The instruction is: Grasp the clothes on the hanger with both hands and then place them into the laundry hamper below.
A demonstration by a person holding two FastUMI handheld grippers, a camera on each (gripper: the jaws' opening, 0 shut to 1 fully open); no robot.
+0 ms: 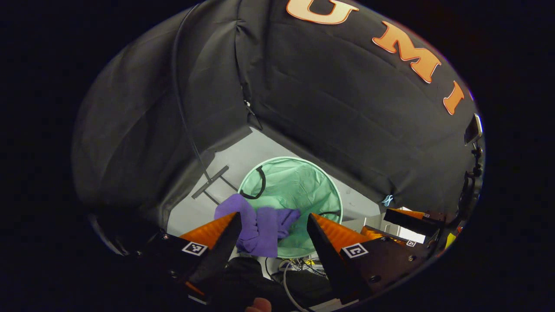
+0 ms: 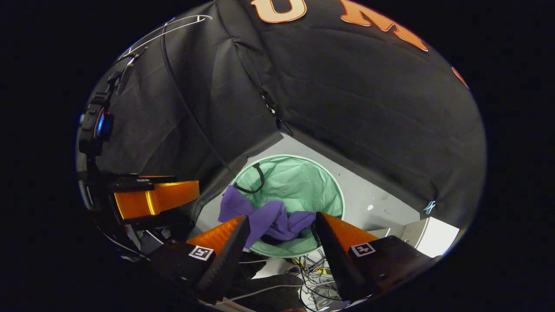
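Purple cloth, the garment (image 1: 260,229) of the task, lies draped over the near rim of the pale green laundry hamper (image 1: 303,182), part of it hanging down the outside wall and part folded inward over the lip. In the left gripper view the left gripper (image 1: 273,236) stands above and in front of the hamper with its two fingers spread wide; the garment shows in the gap between them, beyond the tips and lower, close beside the left-hand finger in the picture, though whether it touches that finger cannot be told. A black loop handle (image 1: 260,184) rests against the hamper's inner wall at its far left. In the same view the other gripper (image 1: 412,219) shows at the right edge, well apart from the cloth. In the right gripper view the right gripper (image 2: 282,236) is likewise spread, holding nothing, and the garment (image 2: 271,219) lies bunched on the hamper's (image 2: 303,182) near rim between and beyond its fingertips. The left gripper (image 2: 151,197) appears at the left of that view, apart from the hamper. The hamper stands on a pale floor (image 2: 377,199) in the corner of the black booth wall (image 2: 368,108), and loose cables (image 2: 312,268) lie on the floor just before it.
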